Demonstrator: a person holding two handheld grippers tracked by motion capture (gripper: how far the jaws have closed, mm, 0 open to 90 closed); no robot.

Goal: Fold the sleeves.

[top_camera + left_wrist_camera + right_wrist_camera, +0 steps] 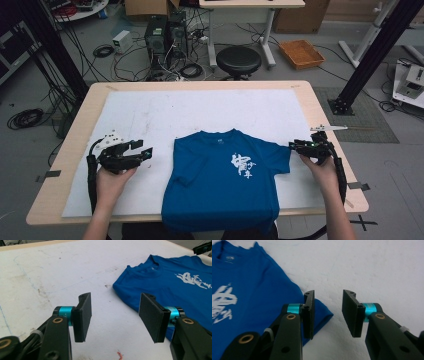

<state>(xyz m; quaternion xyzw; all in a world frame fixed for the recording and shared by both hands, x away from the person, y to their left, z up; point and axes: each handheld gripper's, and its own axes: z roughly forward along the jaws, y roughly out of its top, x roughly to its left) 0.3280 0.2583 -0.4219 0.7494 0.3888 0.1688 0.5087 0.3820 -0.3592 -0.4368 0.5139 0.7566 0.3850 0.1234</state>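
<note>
A blue T-shirt (220, 180) with a white print lies flat, front up, at the table's near middle, its hem hanging over the front edge. One sleeve is folded in on the left; the other sleeve (280, 157) spreads out to the right. My left gripper (145, 150) hovers open just left of the shirt (175, 282), nothing between its pads (83, 315). My right gripper (295, 146) is open at the right sleeve's edge (319, 312), its pads (309, 312) holding nothing.
A white sheet (200, 110) covers most of the wooden table (320, 115). Behind the table stand a black stool (238, 60), computer towers (165, 35) with loose cables and an orange tray (301, 53). Black frame legs (370, 55) flank the table.
</note>
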